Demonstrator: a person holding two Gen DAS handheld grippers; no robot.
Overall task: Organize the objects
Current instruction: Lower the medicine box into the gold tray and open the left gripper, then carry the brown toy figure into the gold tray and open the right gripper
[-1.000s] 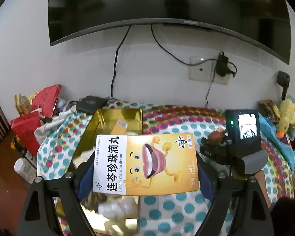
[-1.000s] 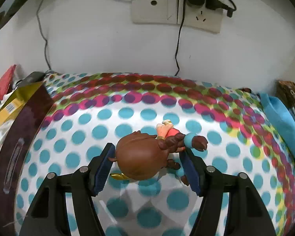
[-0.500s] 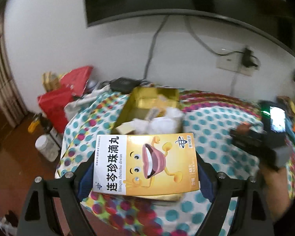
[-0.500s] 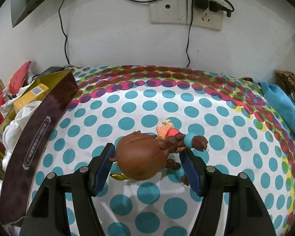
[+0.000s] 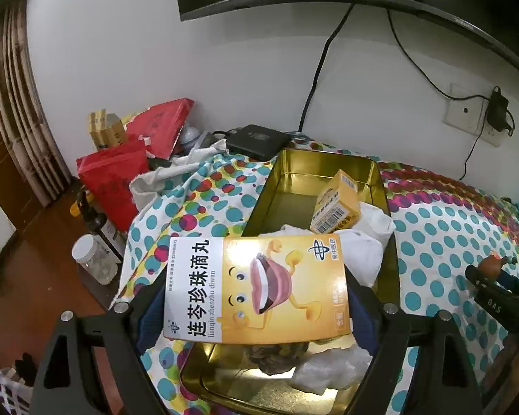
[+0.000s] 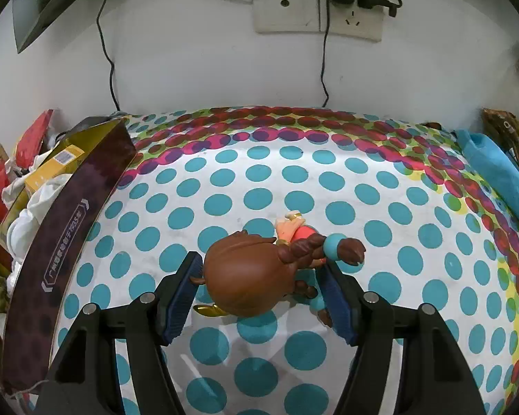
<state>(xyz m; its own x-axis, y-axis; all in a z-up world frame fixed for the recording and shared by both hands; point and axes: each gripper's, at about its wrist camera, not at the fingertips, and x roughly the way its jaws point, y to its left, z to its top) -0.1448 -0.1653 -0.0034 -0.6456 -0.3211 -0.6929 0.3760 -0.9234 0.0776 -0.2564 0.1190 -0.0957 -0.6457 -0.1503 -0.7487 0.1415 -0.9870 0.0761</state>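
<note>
My left gripper (image 5: 256, 307) is shut on a yellow and white medicine box (image 5: 256, 288) with a cartoon mouth, held above the near end of an open gold tin (image 5: 294, 180). The tin holds a small yellow carton (image 5: 335, 207), white cloth (image 5: 363, 256) and a clear plastic bag (image 5: 332, 368). My right gripper (image 6: 264, 294) is shut on a brown-haired doll figure (image 6: 256, 276), held just above the dotted tablecloth (image 6: 294, 173). The tin's dark outer wall (image 6: 69, 228) shows at the left of the right wrist view. The right gripper with the doll (image 5: 494, 266) shows at the right edge of the left wrist view.
Red bags (image 5: 121, 173), a small cardboard box (image 5: 103, 131) and a black device (image 5: 256, 140) crowd the table's far left. A jar (image 5: 93, 259) and a bottle (image 5: 97, 221) stand left of the table. A blue cloth (image 6: 494, 173) lies at right. Cables and a wall socket (image 6: 318, 14) hang behind.
My left gripper with the medicine box has swung left and back toward the tin, now hovering over its near end. My right gripper has drawn back slightly, still holding the doll.
</note>
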